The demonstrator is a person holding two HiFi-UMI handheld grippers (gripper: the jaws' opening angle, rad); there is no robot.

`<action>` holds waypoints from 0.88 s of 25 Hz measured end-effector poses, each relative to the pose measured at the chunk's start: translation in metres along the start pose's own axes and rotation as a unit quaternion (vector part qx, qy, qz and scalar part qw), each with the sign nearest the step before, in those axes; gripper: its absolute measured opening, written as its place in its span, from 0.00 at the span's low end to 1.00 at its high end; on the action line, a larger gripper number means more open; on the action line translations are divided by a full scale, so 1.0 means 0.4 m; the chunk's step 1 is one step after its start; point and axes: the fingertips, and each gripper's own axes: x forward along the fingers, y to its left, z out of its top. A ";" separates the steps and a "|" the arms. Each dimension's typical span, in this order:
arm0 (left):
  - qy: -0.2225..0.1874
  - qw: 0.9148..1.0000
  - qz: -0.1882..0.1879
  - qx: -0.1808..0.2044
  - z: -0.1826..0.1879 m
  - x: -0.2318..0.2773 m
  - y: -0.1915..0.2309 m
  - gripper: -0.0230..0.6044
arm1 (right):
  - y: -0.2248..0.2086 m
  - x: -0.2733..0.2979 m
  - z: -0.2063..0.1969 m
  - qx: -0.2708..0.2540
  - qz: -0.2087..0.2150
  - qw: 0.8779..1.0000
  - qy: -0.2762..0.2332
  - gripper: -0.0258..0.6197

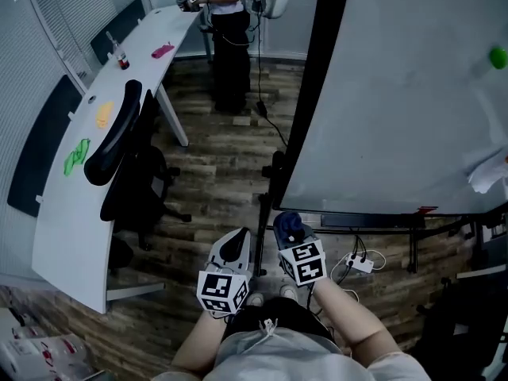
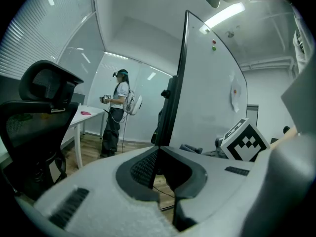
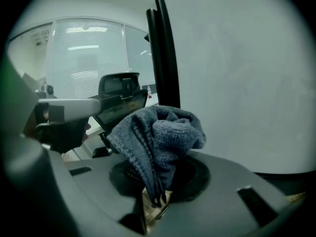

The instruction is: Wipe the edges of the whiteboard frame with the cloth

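The whiteboard (image 1: 397,94) stands at the right, its black left frame edge (image 1: 316,78) running up from the floor stand. Both grippers are held low in front of its lower left corner, apart from the frame. My right gripper (image 1: 289,232) is shut on a bunched blue-grey cloth (image 1: 288,223); in the right gripper view the cloth (image 3: 158,135) bulges up out of the jaws, with the frame edge (image 3: 165,53) right behind it. My left gripper (image 1: 235,248) is beside it, shut with nothing in it (image 2: 159,152); the frame edge (image 2: 177,83) rises just ahead.
A black office chair (image 1: 127,149) and a long white desk (image 1: 79,205) with small items stand at the left. A person (image 1: 226,22) stands at the far end. A power strip (image 1: 359,264) and cables lie under the board. A green magnet (image 1: 498,57) and paper (image 1: 486,173) are on the board.
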 end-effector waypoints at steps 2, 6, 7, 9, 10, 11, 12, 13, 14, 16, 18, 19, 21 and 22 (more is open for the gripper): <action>0.003 1.000 0.013 -0.004 -0.018 0.010 0.012 0.07 | -0.012 0.036 -0.015 0.000 0.006 1.000 0.008 0.16; 0.015 0.999 0.029 -0.011 -0.055 0.024 0.021 0.07 | -0.044 0.098 -0.012 -0.015 0.006 1.000 0.010 0.16; 0.020 0.999 0.033 -0.010 -0.064 0.023 0.025 0.07 | -0.044 0.107 -0.006 -0.016 0.007 1.000 0.011 0.16; 0.030 0.999 0.039 -0.011 -0.079 0.019 0.027 0.07 | -0.039 0.118 0.001 -0.018 0.014 1.000 0.013 0.16; 0.032 0.999 0.040 -0.013 -0.083 0.019 0.026 0.07 | -0.039 0.120 0.003 -0.021 0.016 1.000 0.015 0.16; 0.033 0.998 0.041 -0.015 -0.084 0.019 0.025 0.07 | -0.040 0.121 0.003 -0.024 0.018 0.999 0.017 0.16; 0.034 0.998 0.043 -0.015 -0.082 0.019 0.027 0.07 | -0.039 0.120 0.007 -0.026 0.020 0.999 0.018 0.16; 0.034 0.998 0.045 -0.015 -0.078 0.018 0.030 0.07 | -0.037 0.118 0.012 -0.025 0.022 0.999 0.015 0.16; 0.033 0.998 0.047 -0.015 -0.071 0.018 0.033 0.07 | -0.036 0.114 0.021 -0.025 0.023 0.999 0.010 0.16; 0.031 0.998 0.052 -0.014 -0.057 0.018 0.038 0.07 | -0.036 0.099 0.043 -0.030 0.023 0.999 -0.005 0.16; 0.031 0.998 0.057 -0.014 -0.046 0.020 0.041 0.07 | -0.037 0.085 0.065 -0.041 0.023 0.999 -0.015 0.16; 0.031 0.998 0.060 -0.014 -0.041 0.021 0.043 0.07 | -0.035 0.080 0.075 -0.044 0.025 0.999 -0.014 0.16; 0.030 0.997 0.065 -0.014 -0.031 0.022 0.045 0.07 | -0.029 0.076 0.086 -0.041 0.032 0.999 -0.007 0.16; 0.029 0.997 0.065 -0.015 -0.025 0.021 0.043 0.07 | -0.026 0.073 0.090 -0.037 0.036 0.999 -0.003 0.16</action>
